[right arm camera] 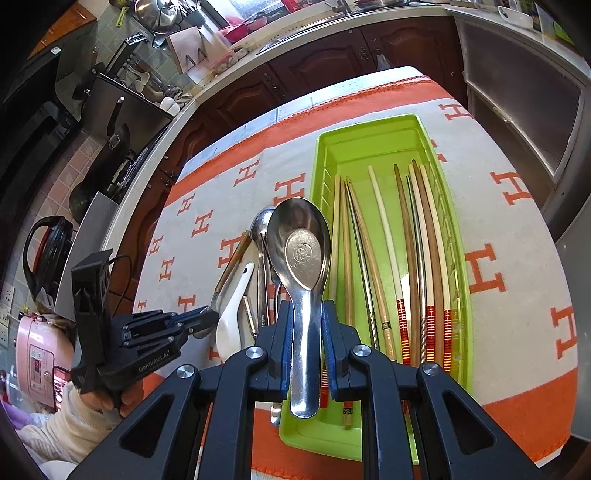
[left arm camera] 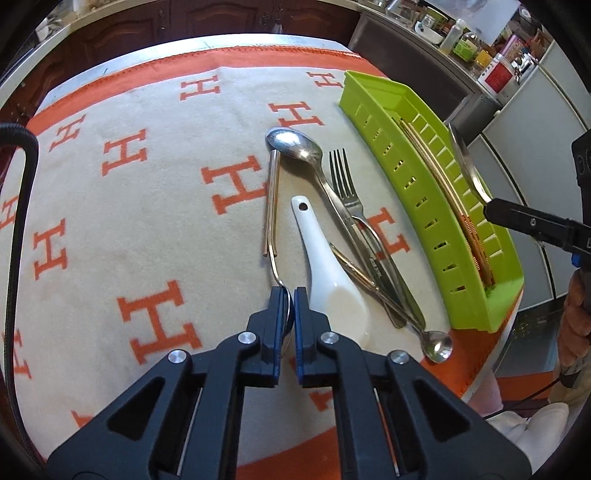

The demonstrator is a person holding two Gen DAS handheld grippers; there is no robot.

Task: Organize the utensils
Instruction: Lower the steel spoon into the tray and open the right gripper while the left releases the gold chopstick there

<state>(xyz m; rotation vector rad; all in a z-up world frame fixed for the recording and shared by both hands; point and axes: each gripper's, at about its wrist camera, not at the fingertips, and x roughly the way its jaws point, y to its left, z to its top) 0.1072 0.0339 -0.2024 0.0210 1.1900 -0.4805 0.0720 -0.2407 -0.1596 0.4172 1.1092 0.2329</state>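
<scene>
My left gripper [left arm camera: 290, 295] is shut on the bowl of a small spoon with a copper handle [left arm camera: 272, 201], low on the blanket. Next to it lie a white ceramic spoon [left arm camera: 328, 280], a large steel spoon [left arm camera: 295, 144], a fork [left arm camera: 345, 184] and a small steel spoon [left arm camera: 437, 345]. My right gripper [right arm camera: 304, 310] is shut on the handle of a big steel spoon [right arm camera: 300, 243], held above the left edge of the green tray [right arm camera: 373, 133]. The tray holds several chopsticks [right arm camera: 421, 236]. The right gripper [left arm camera: 493, 210] also shows in the left wrist view, over the tray [left arm camera: 373, 107].
An orange and cream blanket [left arm camera: 147, 206] covers the table. Wooden cabinets [right arm camera: 321, 62] and a counter with kitchenware [right arm camera: 162, 22] stand beyond the far edge. The left gripper [right arm camera: 201, 317] shows in the right wrist view. A pink appliance [right arm camera: 35, 354] stands at the left.
</scene>
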